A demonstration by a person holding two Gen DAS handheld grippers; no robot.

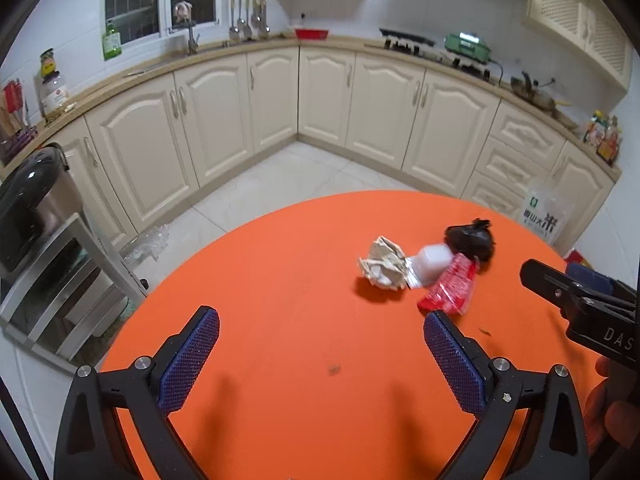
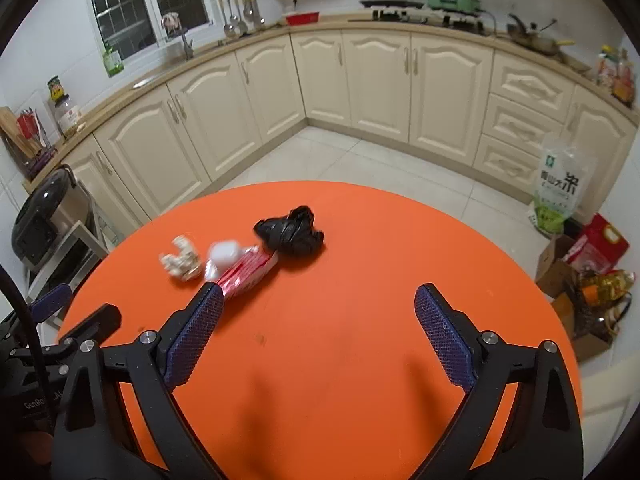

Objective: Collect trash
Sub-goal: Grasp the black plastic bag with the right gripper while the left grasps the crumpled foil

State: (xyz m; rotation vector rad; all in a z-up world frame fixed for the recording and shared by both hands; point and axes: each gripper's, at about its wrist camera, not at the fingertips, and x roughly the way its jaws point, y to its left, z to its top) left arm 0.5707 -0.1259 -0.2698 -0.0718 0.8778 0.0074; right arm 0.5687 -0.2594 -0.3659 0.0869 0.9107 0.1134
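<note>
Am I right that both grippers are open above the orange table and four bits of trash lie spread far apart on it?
Not quite. The crumpled paper, white cup, red wrapper and black bag lie clustered together, touching or nearly so, as the left wrist view shows. The rest holds: left gripper and right gripper are open above the orange table.
</note>
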